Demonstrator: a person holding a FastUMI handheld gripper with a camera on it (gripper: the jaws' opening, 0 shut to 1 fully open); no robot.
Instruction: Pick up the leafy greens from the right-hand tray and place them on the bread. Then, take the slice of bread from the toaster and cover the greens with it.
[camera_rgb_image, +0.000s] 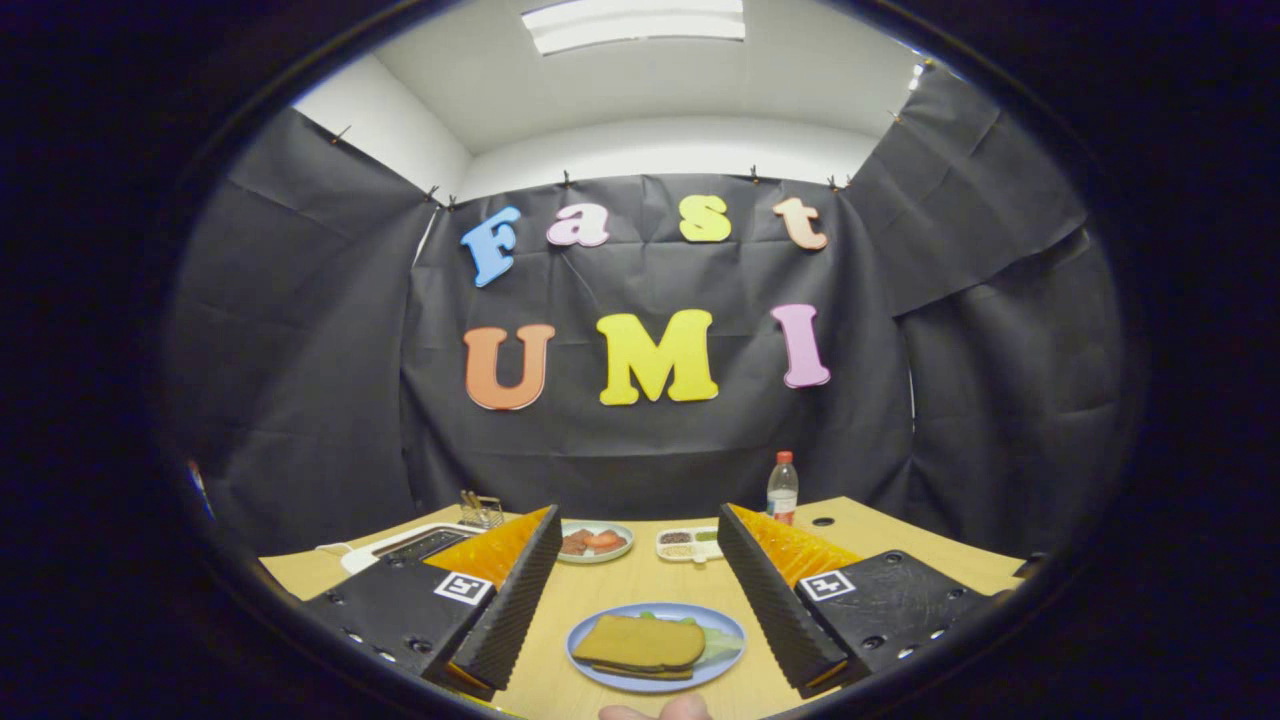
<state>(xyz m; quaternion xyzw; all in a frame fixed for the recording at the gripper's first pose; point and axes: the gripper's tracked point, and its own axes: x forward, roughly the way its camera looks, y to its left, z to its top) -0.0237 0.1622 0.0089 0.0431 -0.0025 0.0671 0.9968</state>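
Sandwich between (spread) jaws

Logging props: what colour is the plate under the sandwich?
Light blue plate, best in the gripper view, between the open claw.

The tongs stand spread wide, both ribbed black fingers angled outward and gripping nothing, the gap between them open. A fingertip of the person's hand peeks in just below them.
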